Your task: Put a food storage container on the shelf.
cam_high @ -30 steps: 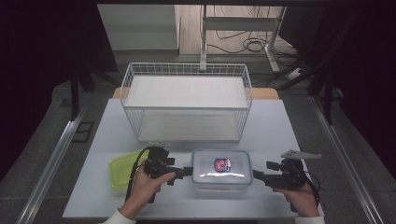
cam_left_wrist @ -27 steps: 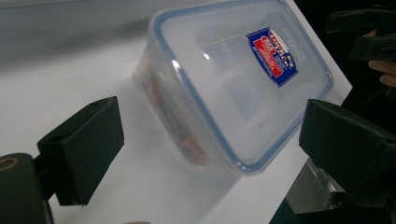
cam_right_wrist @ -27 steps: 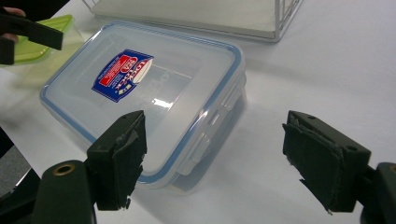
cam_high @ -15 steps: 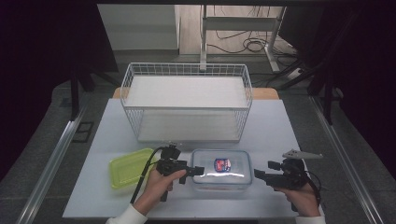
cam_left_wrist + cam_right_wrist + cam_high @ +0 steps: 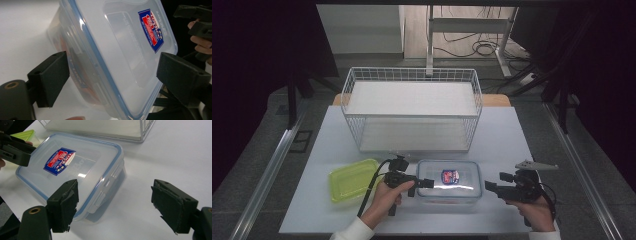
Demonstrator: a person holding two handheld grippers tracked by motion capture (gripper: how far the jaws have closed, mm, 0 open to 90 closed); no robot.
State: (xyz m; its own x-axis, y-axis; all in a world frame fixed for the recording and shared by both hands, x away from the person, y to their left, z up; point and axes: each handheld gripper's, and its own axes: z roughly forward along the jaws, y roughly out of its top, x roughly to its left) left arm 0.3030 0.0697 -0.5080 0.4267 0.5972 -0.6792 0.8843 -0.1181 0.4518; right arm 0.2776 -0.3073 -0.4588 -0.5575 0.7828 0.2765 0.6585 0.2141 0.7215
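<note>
Lying on the white surface [image 5: 512,135] before the white wire basket [image 5: 412,112], a clear rectangular plastic box with a blue-sealed lid [image 5: 450,181] is straddled by the left gripper [image 5: 110,75], fingers wide; the right gripper [image 5: 115,205] is held just beside it, fingers spread wide.

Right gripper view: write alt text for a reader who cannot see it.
A clear plastic container with a blue-rimmed snap lid and a red-and-blue label sits on a white table, just ahead of the open right gripper, beside its left finger. The left gripper reaches the container's far side, with a white wire basket behind.
</note>
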